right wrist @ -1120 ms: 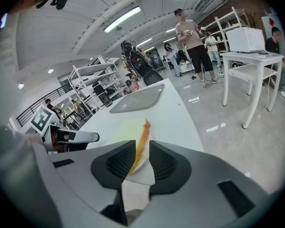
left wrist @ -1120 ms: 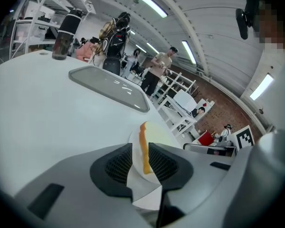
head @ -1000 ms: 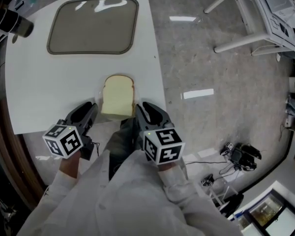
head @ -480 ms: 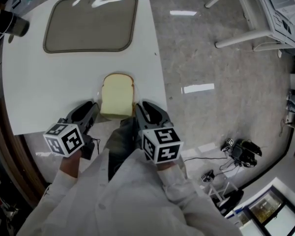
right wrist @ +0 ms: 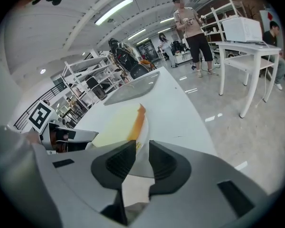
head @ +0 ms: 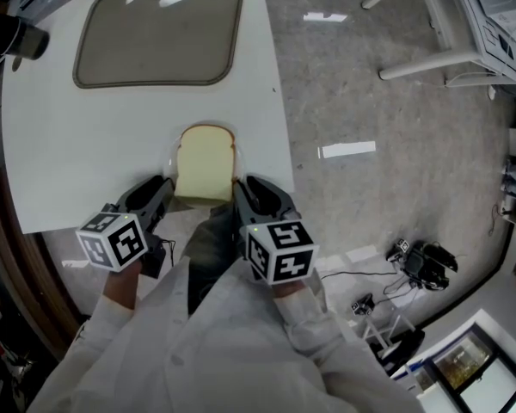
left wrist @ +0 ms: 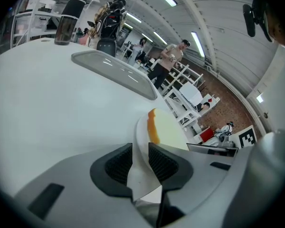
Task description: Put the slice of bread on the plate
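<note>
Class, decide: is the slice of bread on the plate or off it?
On it. The slice of bread lies flat on the plate, whose white rim shows beside the crust in both gripper views.

The plate (left wrist: 139,137) shows only a rim; the slice of bread (left wrist: 168,131) seemingly covers the rest.

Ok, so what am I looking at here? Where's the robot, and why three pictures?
There is no robot. A person holds a two-jaw hand tool in each hand: the left gripper and the right gripper. The cubes with square patterns are part of them. The top-down picture comes from a camera on the person's head. The other two come from cameras riding on each gripper, looking along its jaws. On the white table lie a grey tray and, near the edge, a plate with a slice of bread on it. Each gripper's jaws appear closed on the plate's rim, one either side.
</note>
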